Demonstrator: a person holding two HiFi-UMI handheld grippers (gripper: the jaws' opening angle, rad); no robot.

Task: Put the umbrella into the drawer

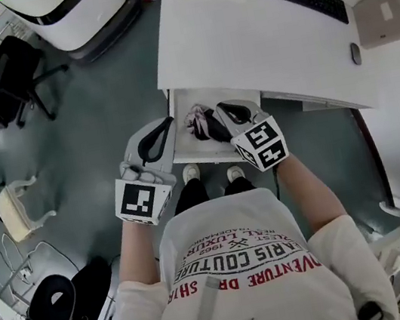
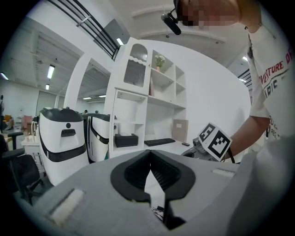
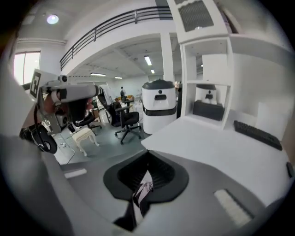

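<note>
Since the umbrella (image 1: 203, 122) already lies inside the open drawer (image 1: 198, 157) under the white counter (image 1: 240, 41), I judge that the step now is to get clear of it cleanly. My right gripper (image 3: 147, 154) has its jaws together. A scrap of patterned fabric shows through the slot behind the tips, and I read that as the umbrella seen beyond the gripper, not something pinched. My left gripper (image 2: 150, 156) is also closed, with nothing between its jaws.

To do this well, I would keep both grippers high enough that no strap or fold snags a jaw. I would also confirm that the whole bundle sits below the drawer's walls and away from its front edge. If the drawer is to be pushed in, I would press on its front panel, not on the umbrella.

From the head view, the umbrella sits toward the middle of the drawer. It is just to the left of the right gripper's tips and apparently beneath them, with the left gripper beside the drawer's left wall.
</note>
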